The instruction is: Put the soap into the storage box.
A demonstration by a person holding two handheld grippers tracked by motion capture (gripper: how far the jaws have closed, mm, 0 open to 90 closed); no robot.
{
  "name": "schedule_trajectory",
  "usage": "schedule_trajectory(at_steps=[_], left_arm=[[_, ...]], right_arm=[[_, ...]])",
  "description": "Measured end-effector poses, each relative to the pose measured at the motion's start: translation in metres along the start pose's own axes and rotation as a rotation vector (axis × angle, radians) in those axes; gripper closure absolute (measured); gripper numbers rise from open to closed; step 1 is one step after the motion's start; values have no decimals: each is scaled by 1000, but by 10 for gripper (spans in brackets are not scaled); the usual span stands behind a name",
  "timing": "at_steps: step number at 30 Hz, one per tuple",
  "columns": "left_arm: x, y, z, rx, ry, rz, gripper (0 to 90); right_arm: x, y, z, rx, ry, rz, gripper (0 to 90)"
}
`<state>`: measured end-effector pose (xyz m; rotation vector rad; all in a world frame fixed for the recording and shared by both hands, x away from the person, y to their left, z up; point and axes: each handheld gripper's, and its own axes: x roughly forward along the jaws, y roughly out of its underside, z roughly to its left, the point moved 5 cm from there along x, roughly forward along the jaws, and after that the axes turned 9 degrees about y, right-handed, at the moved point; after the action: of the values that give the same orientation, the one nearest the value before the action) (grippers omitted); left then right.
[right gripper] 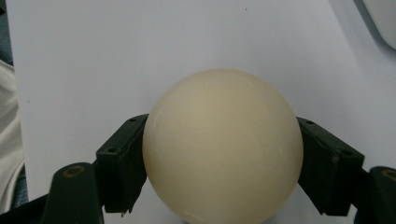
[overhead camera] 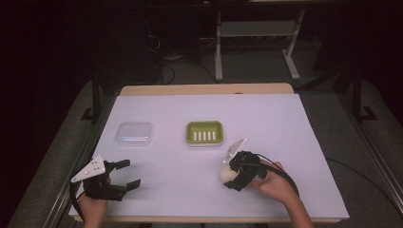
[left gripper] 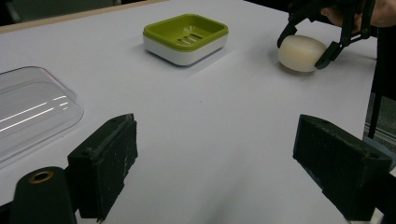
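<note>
Near the bench's front edge, right gripper (overhead camera: 232,176) clamps the cream soap (overhead camera: 226,174); left gripper (overhead camera: 127,174) sits open by the front-left corner, bare bench (overhead camera: 285,142) between.

Clear lid (left gripper: 32,107) cut off by the left gripper view's edge.

Wide bare sheet (overhead camera: 180,175) btwn grippers; soap dish (overhead camera: 204,132) & clear lid (overhead camera: 134,134) block farther back.

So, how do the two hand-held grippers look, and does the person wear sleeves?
Both the left gripper and the right gripper are black, each with two blocky jaws and a pale grey three-cornered plate on top. A black cable trails from each. Brass-coloured screw holes show near the jaw bases. No sleeves are visible on the forearms.
</note>
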<state>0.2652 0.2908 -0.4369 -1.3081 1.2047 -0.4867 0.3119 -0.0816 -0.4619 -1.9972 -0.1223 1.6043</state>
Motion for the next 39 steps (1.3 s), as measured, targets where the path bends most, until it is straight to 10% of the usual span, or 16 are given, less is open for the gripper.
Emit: schedule_trajectory(at_steps=[39], left_arm=[[-2, 0, 1, -5, -3, -11, 131]], right_arm=[[-19, -44, -39, -7, -51, -61, 243]])
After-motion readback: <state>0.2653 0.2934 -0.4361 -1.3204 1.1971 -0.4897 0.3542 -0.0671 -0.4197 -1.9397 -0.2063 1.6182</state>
